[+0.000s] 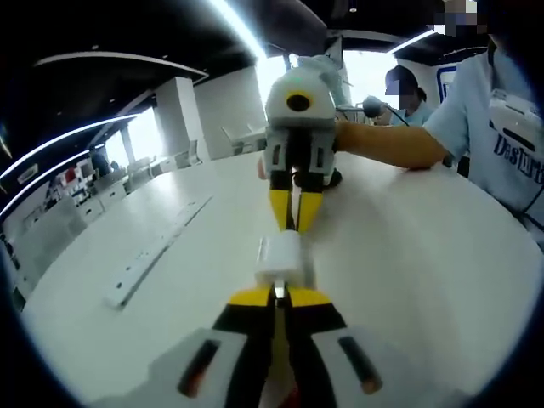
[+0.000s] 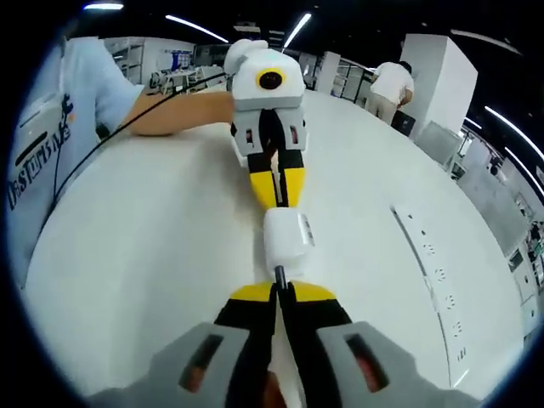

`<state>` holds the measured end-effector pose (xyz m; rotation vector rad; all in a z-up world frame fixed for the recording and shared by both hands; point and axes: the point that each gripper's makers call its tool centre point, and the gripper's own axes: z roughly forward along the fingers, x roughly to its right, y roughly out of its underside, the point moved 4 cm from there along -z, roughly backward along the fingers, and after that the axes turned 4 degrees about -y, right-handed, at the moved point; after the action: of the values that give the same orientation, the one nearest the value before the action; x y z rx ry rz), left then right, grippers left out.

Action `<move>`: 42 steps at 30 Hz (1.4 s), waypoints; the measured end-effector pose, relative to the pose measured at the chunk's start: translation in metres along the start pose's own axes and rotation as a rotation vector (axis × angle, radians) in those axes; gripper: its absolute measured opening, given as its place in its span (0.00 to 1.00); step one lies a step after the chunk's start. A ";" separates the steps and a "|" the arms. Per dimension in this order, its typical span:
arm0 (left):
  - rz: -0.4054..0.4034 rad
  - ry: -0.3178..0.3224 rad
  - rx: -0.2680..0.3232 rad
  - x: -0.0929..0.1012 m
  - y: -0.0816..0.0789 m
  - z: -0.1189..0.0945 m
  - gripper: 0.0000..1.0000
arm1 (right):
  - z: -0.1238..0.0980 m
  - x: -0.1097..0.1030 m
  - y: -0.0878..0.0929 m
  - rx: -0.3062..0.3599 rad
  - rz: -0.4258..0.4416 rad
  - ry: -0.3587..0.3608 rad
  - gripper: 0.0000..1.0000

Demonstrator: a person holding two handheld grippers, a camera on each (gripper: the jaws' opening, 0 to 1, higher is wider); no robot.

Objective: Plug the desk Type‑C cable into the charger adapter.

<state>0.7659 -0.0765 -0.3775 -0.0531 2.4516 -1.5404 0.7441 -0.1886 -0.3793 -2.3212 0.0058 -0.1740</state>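
I have the two grippers facing each other nose to nose over the middle of the round white tabletop (image 1: 408,255), with the white charger adapter (image 1: 280,259) between them.

In the left gripper view, my left gripper (image 1: 278,293) has its yellow-tipped jaws clenched on the near end of the adapter. Beyond it, the right gripper (image 1: 296,223) comes in from the far side with its jaws pressed together right at the adapter's other end.

In the right gripper view, my right gripper (image 2: 280,289) is clamped on the dark plug of the Type-C cable (image 2: 278,274), and the plug tip sits at the adapter's (image 2: 286,241) near face; I cannot tell how far in it is seated. The left gripper (image 2: 276,189) holds the adapter from the opposite end.

A long white power strip (image 2: 429,272) lies flat toward one edge of the tabletop. A person's forearm (image 1: 387,143) rests on the tabletop behind the right gripper.
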 end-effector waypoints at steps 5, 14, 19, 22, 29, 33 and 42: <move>-0.005 -0.001 0.005 0.000 0.000 -0.001 0.06 | -0.001 0.000 0.000 -0.004 -0.010 0.007 0.08; 0.002 -0.022 0.002 -0.005 0.001 -0.002 0.07 | -0.005 0.005 0.002 -0.003 0.001 0.030 0.09; 0.000 -0.028 0.003 -0.007 0.002 -0.004 0.07 | -0.008 0.008 0.004 0.003 0.015 0.046 0.11; 0.003 -0.036 0.001 -0.009 0.003 -0.004 0.07 | -0.010 0.011 0.005 0.007 0.020 0.062 0.13; -0.005 -0.075 -0.002 -0.017 0.005 -0.007 0.07 | -0.022 0.019 0.008 0.019 0.024 0.102 0.17; -0.010 -0.099 -0.004 -0.021 0.006 -0.007 0.07 | -0.033 0.022 0.010 0.034 0.033 0.116 0.18; -0.031 -0.141 -0.010 -0.031 0.009 -0.010 0.07 | -0.053 0.031 0.016 0.056 0.065 0.174 0.17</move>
<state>0.7946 -0.0584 -0.3760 -0.1959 2.3595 -1.4837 0.7692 -0.2400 -0.3513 -2.2402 0.1614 -0.3386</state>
